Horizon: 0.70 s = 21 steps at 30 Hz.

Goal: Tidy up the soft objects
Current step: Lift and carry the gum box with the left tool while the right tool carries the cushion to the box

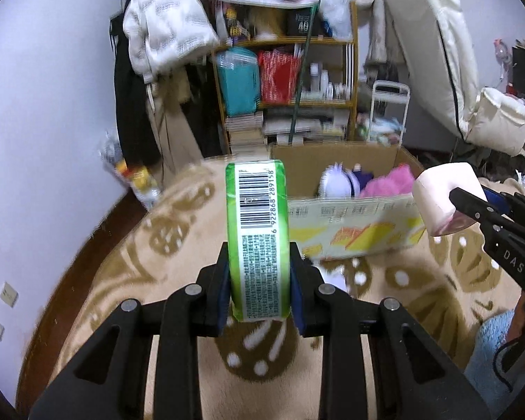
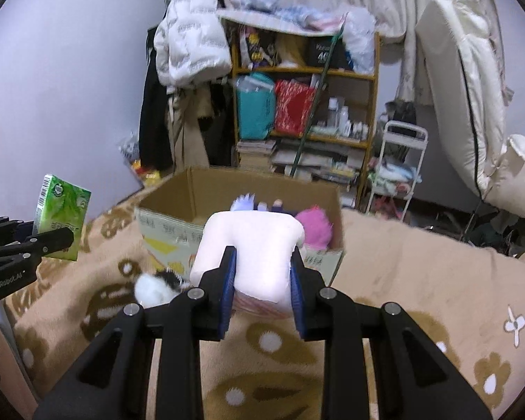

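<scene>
My left gripper point(image 1: 260, 262) is shut on a green tissue pack point(image 1: 257, 231), held upright with its barcode facing the camera; the same green tissue pack point(image 2: 62, 215) shows at the left of the right wrist view. My right gripper point(image 2: 262, 266) is shut on a pale pink soft block point(image 2: 250, 253), and that pink block point(image 1: 446, 197) appears at the right of the left wrist view. Both are held above the bed, short of an open cardboard box point(image 2: 164, 222) containing a pink plush point(image 2: 315, 225) and a white-and-purple doll point(image 1: 336, 182).
A beige blanket with brown flowers point(image 2: 420, 280) covers the bed. A small black-and-white furry toy point(image 2: 155, 285) lies beside the box's near corner. Behind stand a wooden shelf point(image 2: 304, 105), hanging coats point(image 2: 189, 45), a white rack point(image 2: 399, 171) and a cream mattress point(image 2: 465, 87).
</scene>
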Each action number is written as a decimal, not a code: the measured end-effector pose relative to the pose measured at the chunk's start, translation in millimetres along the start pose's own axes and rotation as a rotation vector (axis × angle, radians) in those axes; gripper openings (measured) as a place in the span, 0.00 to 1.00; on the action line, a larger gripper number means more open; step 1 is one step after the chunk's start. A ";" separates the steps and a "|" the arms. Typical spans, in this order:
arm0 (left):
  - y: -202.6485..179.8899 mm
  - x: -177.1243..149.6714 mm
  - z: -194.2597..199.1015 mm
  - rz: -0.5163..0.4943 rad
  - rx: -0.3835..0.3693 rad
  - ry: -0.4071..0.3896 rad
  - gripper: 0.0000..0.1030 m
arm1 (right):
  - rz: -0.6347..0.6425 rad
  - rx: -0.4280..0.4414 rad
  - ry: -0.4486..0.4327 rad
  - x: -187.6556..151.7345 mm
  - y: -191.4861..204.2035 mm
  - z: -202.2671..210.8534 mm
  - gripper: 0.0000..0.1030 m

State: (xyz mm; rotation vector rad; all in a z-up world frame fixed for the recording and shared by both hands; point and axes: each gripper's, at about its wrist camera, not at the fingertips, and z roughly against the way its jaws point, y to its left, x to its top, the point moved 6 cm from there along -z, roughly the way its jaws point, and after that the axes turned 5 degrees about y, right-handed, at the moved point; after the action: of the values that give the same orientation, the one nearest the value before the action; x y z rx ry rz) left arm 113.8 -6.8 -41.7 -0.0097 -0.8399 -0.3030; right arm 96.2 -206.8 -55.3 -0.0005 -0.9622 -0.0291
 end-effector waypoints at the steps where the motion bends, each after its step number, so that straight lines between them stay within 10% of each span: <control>1: -1.1 4.9 5.4 -0.004 0.009 -0.027 0.27 | -0.003 -0.003 -0.012 3.4 -1.8 3.0 0.29; 21: -14.3 103.2 30.3 -0.010 -0.058 -0.341 0.27 | 0.026 0.018 -0.282 89.7 -15.6 25.4 0.29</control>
State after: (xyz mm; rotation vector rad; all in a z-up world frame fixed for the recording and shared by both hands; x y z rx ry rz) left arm 152.5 -43.5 52.8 -0.1138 -1.1693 -0.3400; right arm 126.2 -224.2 32.6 -0.0005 -1.2447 0.0043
